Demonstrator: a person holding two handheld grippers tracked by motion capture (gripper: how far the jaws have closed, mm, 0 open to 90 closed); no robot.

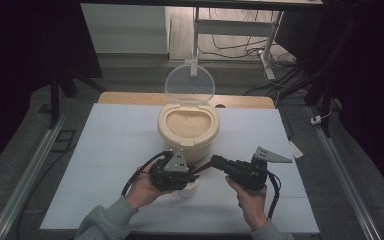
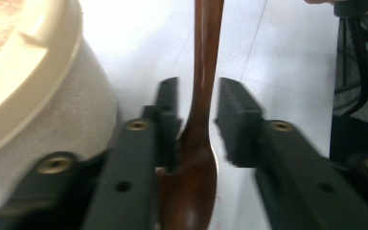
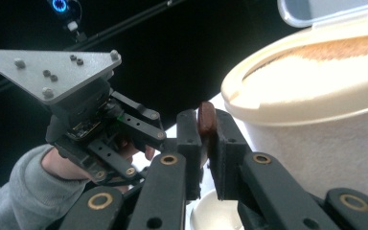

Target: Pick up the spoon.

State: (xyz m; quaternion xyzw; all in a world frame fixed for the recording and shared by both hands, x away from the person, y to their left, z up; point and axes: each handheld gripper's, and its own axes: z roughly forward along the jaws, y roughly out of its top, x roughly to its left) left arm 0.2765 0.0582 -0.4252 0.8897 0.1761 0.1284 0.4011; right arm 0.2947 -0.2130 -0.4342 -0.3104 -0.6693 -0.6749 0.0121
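A white board covers the table in the middle of the high view, with dark curtains at both sides and desk legs and cables along the top edge. A cream rice container stands at the centre of the board, full of pale grain, its clear round lid tipped up behind it. Just below it, in the lower middle of the frame, the two hands meet. The right gripper has its jaws clamped on the end of a dark wooden spoon; in the right gripper view the brown tip sits pinched between the two black pads, beside the container's wall at the right of the frame. The left gripper has its jaws apart around the same spoon: in the left gripper view the handle runs up the middle of the frame, a clear gap at the right pad, while contact at the left pad cannot be told. A small white cup sits on the board under the left gripper in the high view.
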